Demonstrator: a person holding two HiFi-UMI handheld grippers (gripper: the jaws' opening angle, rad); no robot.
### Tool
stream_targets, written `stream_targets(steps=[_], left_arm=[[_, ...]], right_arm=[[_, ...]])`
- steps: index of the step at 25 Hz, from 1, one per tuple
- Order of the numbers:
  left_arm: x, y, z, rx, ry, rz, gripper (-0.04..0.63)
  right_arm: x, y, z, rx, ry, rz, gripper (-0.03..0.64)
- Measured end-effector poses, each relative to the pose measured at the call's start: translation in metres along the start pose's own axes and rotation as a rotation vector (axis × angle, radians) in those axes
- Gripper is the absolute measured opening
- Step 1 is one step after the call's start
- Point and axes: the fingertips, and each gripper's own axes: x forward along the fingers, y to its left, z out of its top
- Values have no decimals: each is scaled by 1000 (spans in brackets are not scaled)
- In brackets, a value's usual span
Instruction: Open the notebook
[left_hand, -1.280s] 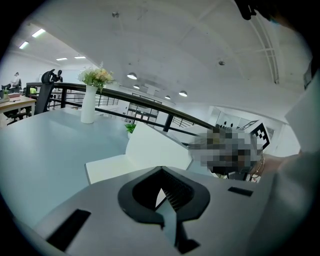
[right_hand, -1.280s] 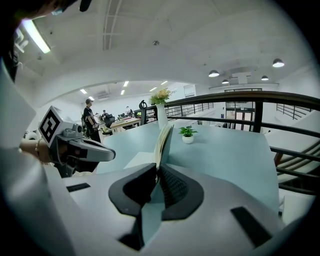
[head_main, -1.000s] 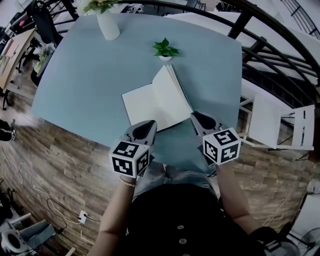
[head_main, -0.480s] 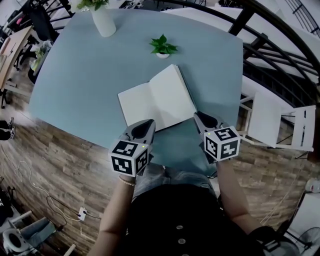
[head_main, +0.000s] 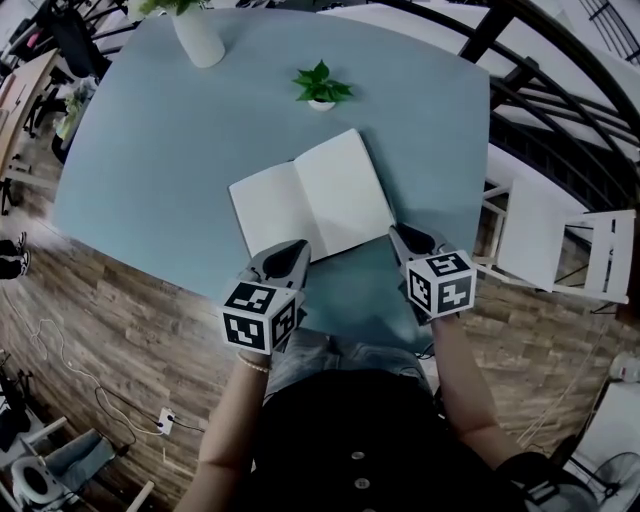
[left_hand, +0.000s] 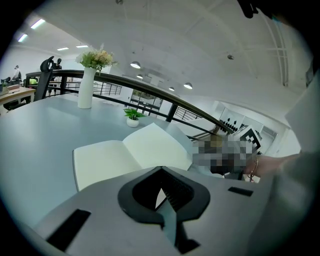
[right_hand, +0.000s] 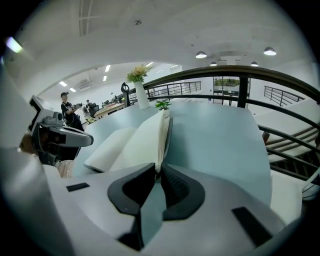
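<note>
- Notebook (head_main: 312, 207) lies open on the blue-grey table (head_main: 140, 150) with two blank white pages facing up. A second ago its right half stood raised off the spine; it now rests flat. On that evidence I judge the opening complete.
- Left gripper (head_main: 294, 247) sits at the notebook's near edge, below the left page. Its jaws are drawn together at the tips, with only a sliver of white showing behind them. I cannot tell whether they pinch the page edge.
- Right gripper (head_main: 398, 233) sits at the notebook's near right corner. Its jaws have just been opening and stand narrowly apart. The edge of the right half is just at their tips and, as far as I can see, is not pressed. I read this as a release after laying that half down.
- Remaining, in my judgement: draw both tools clear without dragging the pages.
- Containers: a white vase (head_main: 198, 40), well beyond the notebook to the far left, holds a bunch of flowers (left_hand: 96, 59).
- A small white pot (head_main: 320, 104), just beyond the notebook's far edge, holds a green plant (head_main: 321, 82).
</note>
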Motion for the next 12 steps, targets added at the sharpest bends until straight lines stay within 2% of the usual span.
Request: stream_targets(steps=[12], left_arm=[[14,2,-6,-19,29,8,17]], right_arm=[[16,-15,-17,-22,85,-13,54]])
